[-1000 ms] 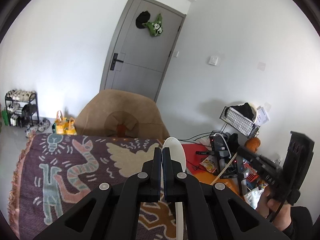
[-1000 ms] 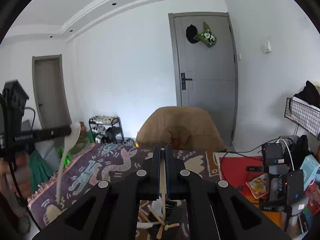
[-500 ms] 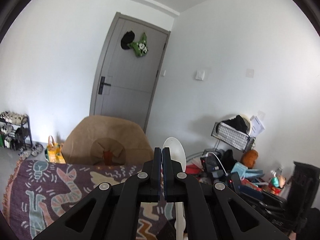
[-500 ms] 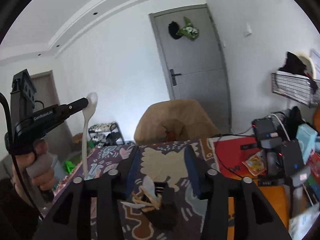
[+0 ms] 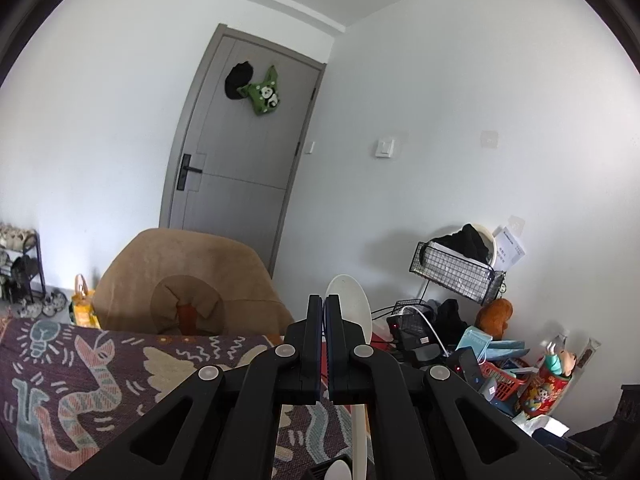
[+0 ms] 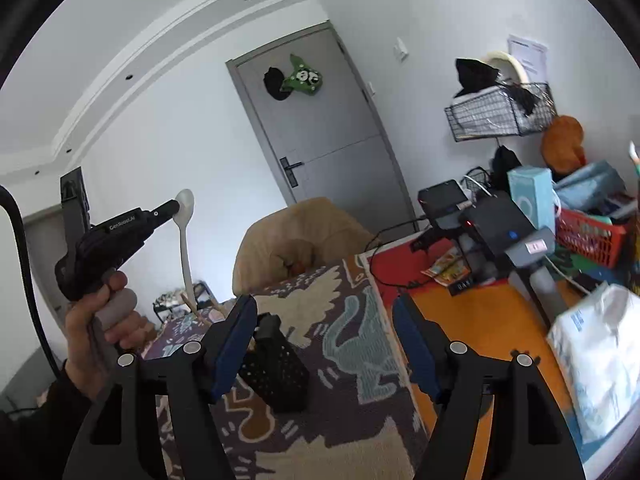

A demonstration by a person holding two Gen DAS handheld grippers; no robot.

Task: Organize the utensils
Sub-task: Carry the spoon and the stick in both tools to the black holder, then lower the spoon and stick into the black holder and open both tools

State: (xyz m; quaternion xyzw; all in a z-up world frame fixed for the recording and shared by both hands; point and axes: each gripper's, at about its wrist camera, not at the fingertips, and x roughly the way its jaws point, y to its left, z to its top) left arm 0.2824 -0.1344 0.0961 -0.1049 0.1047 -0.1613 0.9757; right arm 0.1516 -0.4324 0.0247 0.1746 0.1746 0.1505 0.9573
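Note:
My left gripper (image 5: 323, 300) is shut on a white spoon (image 5: 354, 304) by its bowl end, and the handle hangs down. The right wrist view shows the same spoon (image 6: 185, 236) held high at the left gripper (image 6: 173, 207), above a black perforated utensil holder (image 6: 276, 364) on the patterned cloth. Wooden sticks (image 6: 192, 304) lean near the holder, partly hidden by my fingers. My right gripper (image 6: 324, 344) is open and empty, just in front of the holder.
A patterned purple cloth (image 6: 320, 420) covers the table. A tan chair (image 5: 180, 280) stands behind it. At the right are a red mat (image 6: 404, 264), black electronics (image 6: 492, 220), a red basket (image 6: 588, 236) and a white bag (image 6: 600, 352).
My right gripper has opened and let go of a wooden stick, then swung right. My left gripper has lifted higher with the spoon.

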